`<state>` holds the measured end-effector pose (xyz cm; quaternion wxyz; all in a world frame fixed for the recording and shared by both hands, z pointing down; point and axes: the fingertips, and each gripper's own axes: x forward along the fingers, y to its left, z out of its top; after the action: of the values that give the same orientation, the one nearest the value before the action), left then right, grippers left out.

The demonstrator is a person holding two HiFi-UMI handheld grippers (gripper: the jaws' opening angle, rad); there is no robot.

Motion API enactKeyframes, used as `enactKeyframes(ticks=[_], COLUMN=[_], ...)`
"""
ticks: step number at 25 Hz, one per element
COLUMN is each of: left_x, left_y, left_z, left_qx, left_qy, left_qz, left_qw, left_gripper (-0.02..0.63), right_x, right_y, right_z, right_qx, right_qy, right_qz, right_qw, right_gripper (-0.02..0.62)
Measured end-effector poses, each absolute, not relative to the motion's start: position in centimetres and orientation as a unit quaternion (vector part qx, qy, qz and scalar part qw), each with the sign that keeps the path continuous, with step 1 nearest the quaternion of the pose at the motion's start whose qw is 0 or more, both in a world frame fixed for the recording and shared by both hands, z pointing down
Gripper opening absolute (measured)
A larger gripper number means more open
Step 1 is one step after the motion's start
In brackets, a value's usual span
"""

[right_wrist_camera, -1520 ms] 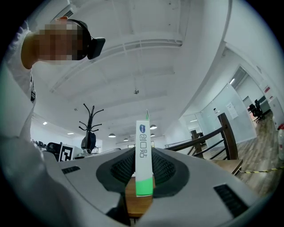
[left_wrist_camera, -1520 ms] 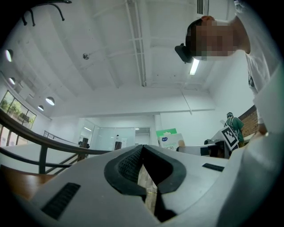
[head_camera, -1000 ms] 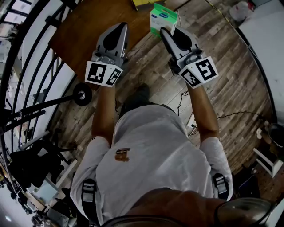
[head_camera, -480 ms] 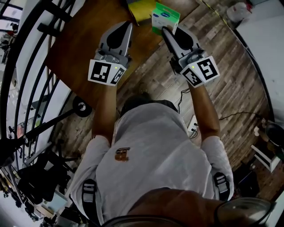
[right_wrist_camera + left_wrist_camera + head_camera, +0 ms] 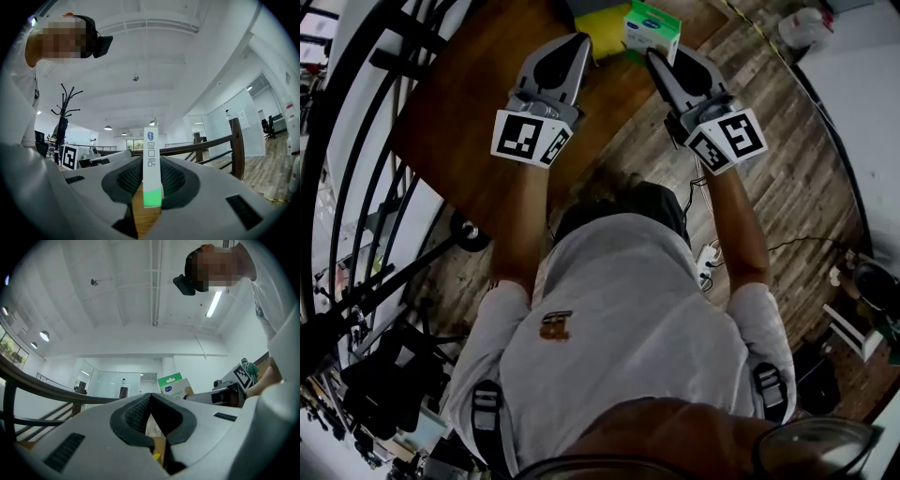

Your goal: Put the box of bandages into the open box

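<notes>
The box of bandages (image 5: 652, 28), white with a green top, hangs over the far end of the brown table (image 5: 459, 94); my right gripper (image 5: 653, 54) is shut on its lower end. The right gripper view has the box (image 5: 151, 140) standing upright and edge-on between the pads of that gripper (image 5: 151, 174). My left gripper (image 5: 577, 39) hovers over the table beside it, jaws together and holding nothing. From the left gripper (image 5: 151, 397) the box (image 5: 172, 384) shows to the right. A yellow thing (image 5: 602, 21) lies just left of the box, cut off by the frame's top.
A black stair railing (image 5: 356, 141) curves along the left of the table. Wood-plank floor (image 5: 787, 141) lies to the right, with cables and a power strip (image 5: 707, 261). A white jug (image 5: 803, 25) stands at the top right.
Both grippers have moved forward over the table. The bandage box went with the right gripper and now sits right beside the yellow thing.
</notes>
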<state>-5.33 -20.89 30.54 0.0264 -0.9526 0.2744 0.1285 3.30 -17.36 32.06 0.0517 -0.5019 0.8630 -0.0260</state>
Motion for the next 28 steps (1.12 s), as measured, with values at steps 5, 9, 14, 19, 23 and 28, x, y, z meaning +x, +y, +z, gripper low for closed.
enactKeyframes(ticks=[5,9,14,19,23,28], left_x=[-1.4,-1.7,3.0,2.9,2.5,1.1], left_y=[-24.7,-26.4,-29.8,-33.6,-35.5,-38.0], left_z=[31.3,32.5,33.3,34.9,35.6,37.0], left_qx=[-0.949,-0.945,-0.938,-0.924,-0.915,-0.901], left_qy=[0.292,0.307,0.333,0.374,0.396,0.429], left_qz=[0.116,0.108,0.093,0.082,0.075,0.061], left_qw=[0.023,0.021,0.019,0.022,0.023,0.019], left_gripper=[0.018,0.018,0.018,0.018,0.018,0.018], right_x=[8.1,8.1,12.5,12.3,11.1,8.8], right_y=[-21.9,-24.5,-28.7,-33.8,-36.0,-38.6], right_z=[33.6,34.8,36.2,39.9,42.6,46.6], right_qx=[-0.497,-0.483,-0.449,-0.394,-0.343,-0.271], right_qy=[0.867,0.875,0.891,0.91,0.919,0.92], right_qz=[-0.032,-0.037,-0.034,-0.046,-0.054,-0.052], right_qw=[0.024,0.002,-0.049,-0.116,-0.188,-0.278], right_gripper=[0.101,0.101,0.101,0.101,0.101,0.101])
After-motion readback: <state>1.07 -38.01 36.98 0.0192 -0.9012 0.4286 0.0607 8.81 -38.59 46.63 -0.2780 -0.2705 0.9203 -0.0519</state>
